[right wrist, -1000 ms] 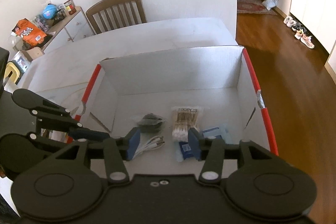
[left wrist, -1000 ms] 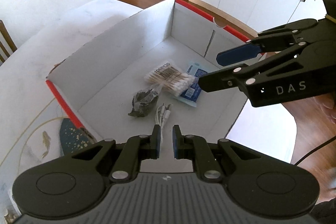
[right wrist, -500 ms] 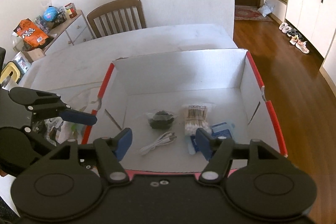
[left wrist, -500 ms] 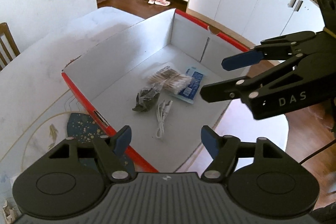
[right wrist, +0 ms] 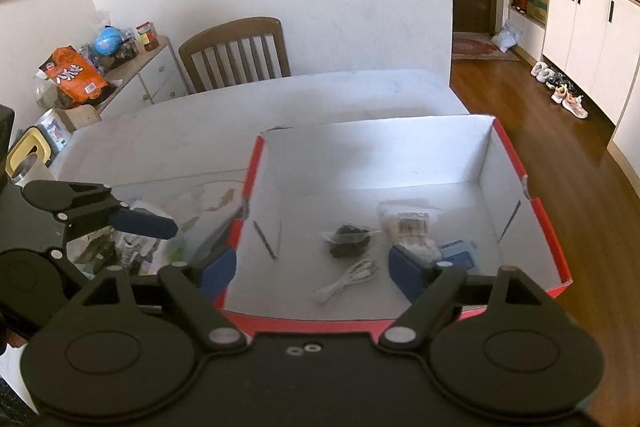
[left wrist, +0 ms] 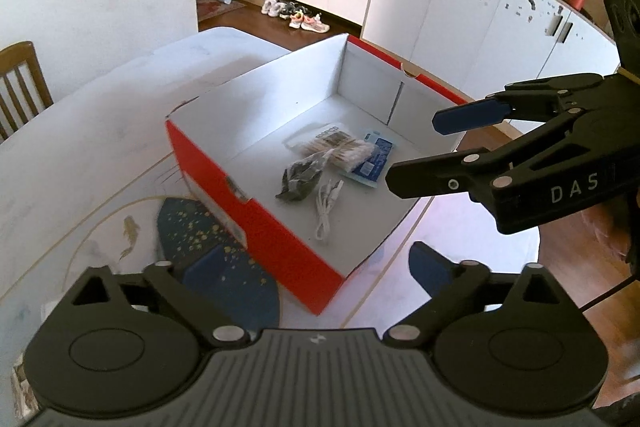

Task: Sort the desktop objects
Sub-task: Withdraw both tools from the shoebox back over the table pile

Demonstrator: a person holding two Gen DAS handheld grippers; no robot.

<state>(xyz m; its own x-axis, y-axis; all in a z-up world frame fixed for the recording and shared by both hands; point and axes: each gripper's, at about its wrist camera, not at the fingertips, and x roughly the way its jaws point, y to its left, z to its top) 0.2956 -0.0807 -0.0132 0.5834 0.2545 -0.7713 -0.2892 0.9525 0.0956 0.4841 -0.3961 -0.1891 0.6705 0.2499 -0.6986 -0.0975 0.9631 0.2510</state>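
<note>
A red box with a white inside [left wrist: 256,223] [right wrist: 548,227] stands on the white table. In it lie a pack of cotton swabs [left wrist: 336,147] [right wrist: 412,227], a blue packet [left wrist: 374,163] [right wrist: 460,255], a small dark bag [left wrist: 298,179] [right wrist: 348,241] and a white cable [left wrist: 326,211] [right wrist: 348,279]. My left gripper [left wrist: 316,271] hangs above the box's near corner, its jaws opening with nothing between them. My right gripper [right wrist: 314,273] [left wrist: 436,147] hovers over the box's near rim, jaws opening too and empty. One blue-padded finger [right wrist: 144,223] of the left gripper shows at the left.
A dark blue mat with gold specks [left wrist: 212,251] lies beside the box. Loose clutter [right wrist: 120,247] sits left of the box. A wooden chair [right wrist: 236,55] stands at the table's far side, next to a sideboard with a snack bag [right wrist: 72,75]. Wooden floor [right wrist: 560,147] lies beyond the table's right edge.
Both grippers have drawn back and risen away from the box's inside. The left jaws, shut at the white cable's near end a second ago, now stand wide; the right jaws have widened too.
</note>
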